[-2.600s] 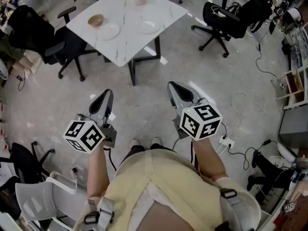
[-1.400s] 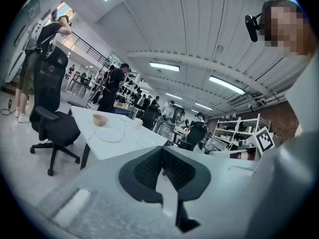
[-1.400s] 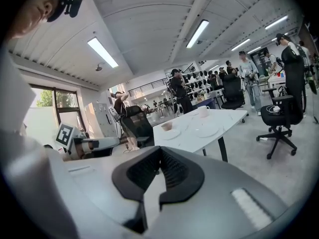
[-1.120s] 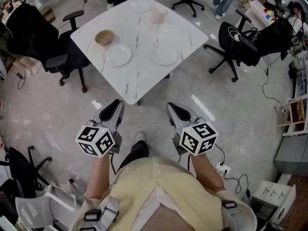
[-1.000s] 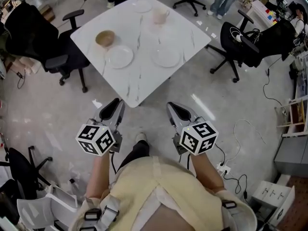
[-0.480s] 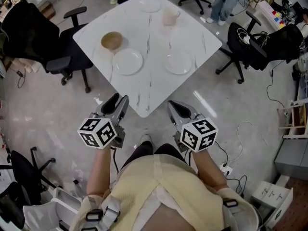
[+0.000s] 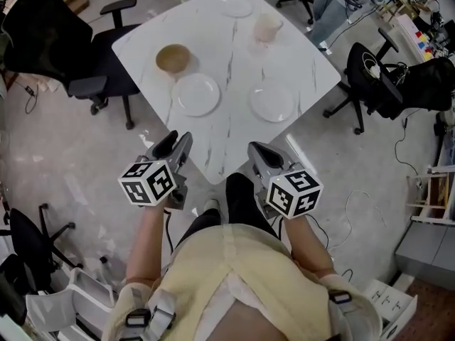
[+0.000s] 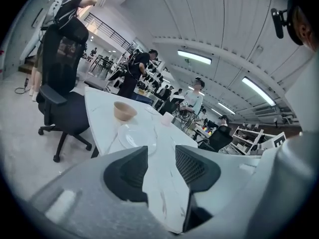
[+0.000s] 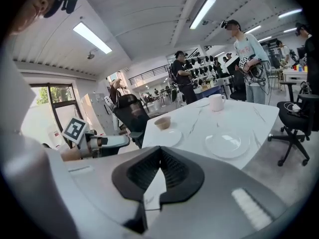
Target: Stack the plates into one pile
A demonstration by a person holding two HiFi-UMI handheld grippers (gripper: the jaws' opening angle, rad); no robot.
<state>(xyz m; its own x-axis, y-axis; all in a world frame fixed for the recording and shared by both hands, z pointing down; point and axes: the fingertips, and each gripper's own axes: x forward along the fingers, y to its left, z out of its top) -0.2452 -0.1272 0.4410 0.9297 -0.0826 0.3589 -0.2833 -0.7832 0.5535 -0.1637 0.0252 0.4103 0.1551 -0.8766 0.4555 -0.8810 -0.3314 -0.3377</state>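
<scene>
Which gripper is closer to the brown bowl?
Left. The left gripper is almost straight below the bowl in the head view; the right gripper is farther off, out to the side.

— What's everything resting on?
— I see a white marble table (image 7: 229,130). On it: a tan bowl (image 7: 173,58), a plate (image 7: 197,94) just beside it, a second plate (image 7: 272,102) well apart to the right, a pale cup (image 7: 267,28), and a small plate (image 7: 236,6) at the far corner.
</scene>
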